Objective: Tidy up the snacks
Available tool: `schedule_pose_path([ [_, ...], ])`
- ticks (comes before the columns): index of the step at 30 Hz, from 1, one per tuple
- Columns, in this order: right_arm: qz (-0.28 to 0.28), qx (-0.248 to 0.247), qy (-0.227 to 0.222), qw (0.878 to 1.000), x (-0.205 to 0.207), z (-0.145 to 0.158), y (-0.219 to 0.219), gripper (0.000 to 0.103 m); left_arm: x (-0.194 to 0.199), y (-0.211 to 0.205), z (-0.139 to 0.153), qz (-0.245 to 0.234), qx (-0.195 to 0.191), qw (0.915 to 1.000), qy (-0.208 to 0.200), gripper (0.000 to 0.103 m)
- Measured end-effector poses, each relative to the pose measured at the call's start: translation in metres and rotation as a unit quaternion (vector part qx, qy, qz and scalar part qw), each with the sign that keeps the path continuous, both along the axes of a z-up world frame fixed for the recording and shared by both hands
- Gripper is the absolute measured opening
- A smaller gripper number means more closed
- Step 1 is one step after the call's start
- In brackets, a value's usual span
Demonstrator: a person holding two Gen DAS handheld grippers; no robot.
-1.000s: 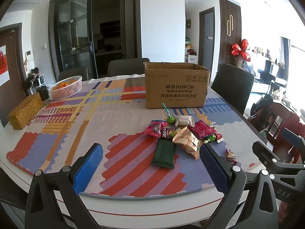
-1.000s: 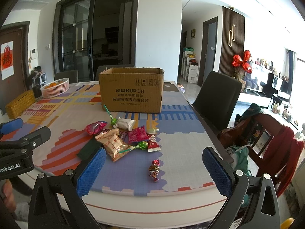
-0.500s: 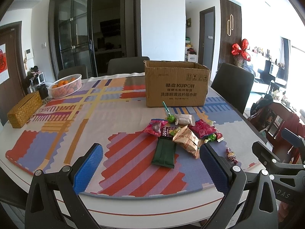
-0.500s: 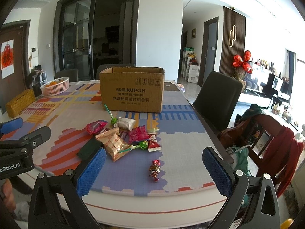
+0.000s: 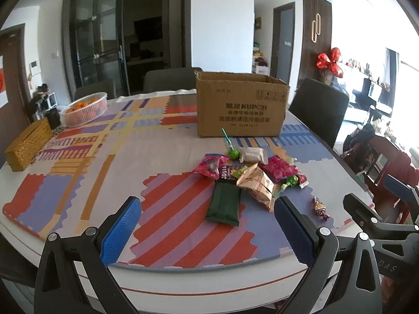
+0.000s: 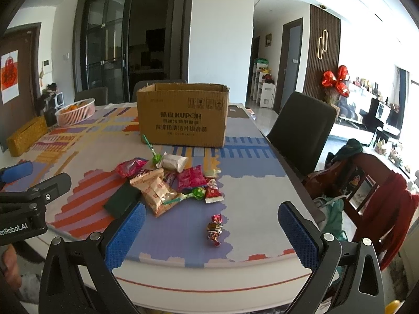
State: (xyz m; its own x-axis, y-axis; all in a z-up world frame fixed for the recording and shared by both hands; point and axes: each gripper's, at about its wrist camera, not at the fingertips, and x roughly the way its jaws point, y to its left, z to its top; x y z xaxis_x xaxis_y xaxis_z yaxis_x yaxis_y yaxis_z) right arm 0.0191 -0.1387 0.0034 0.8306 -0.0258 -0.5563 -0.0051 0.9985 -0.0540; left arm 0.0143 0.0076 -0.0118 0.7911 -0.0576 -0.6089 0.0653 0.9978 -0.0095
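A pile of snacks lies on the patterned table mat: a dark green packet (image 5: 224,204) (image 6: 121,200), a tan wrapped bar (image 5: 258,185) (image 6: 155,191), pink bags (image 5: 210,166) (image 6: 190,177), two green lollipops (image 5: 233,153) (image 6: 198,193) and a white packet (image 6: 174,162). One small wrapped candy (image 6: 214,230) (image 5: 319,208) sits apart, nearer the table edge. An open cardboard box (image 5: 241,107) (image 6: 183,113) stands behind the pile. My left gripper (image 5: 207,231) and my right gripper (image 6: 212,238) both hover open and empty at the near table edge.
A pink basket of oranges (image 5: 85,108) and a woven tissue box (image 5: 28,144) sit at the far left. Dark chairs (image 6: 301,130) ring the table. A wooden chair draped in red cloth (image 6: 377,191) stands to the right. A hand (image 6: 9,261) shows at lower left.
Both views have shifted only slightly; the grippers stay open and the snacks have not moved.
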Motion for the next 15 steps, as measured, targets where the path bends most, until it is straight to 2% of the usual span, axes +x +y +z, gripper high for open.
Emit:
schedule_pose_path([
  [3, 0.000, -0.004, 0.014, 1.000, 0.006, -0.004, 0.000, 0.102, 0.008, -0.001, -0.004, -0.012, -0.002, 0.9999, 0.008, 0.103],
  [8, 0.008, -0.001, 0.053, 0.999, 0.025, -0.017, 0.001, 0.102, 0.025, -0.007, -0.011, -0.026, 0.021, 0.9994, 0.006, 0.102],
  [15, -0.003, 0.048, 0.120, 0.992, 0.059, -0.044, -0.008, 0.100, 0.061, -0.012, -0.035, -0.042, 0.015, 0.9978, 0.048, 0.093],
])
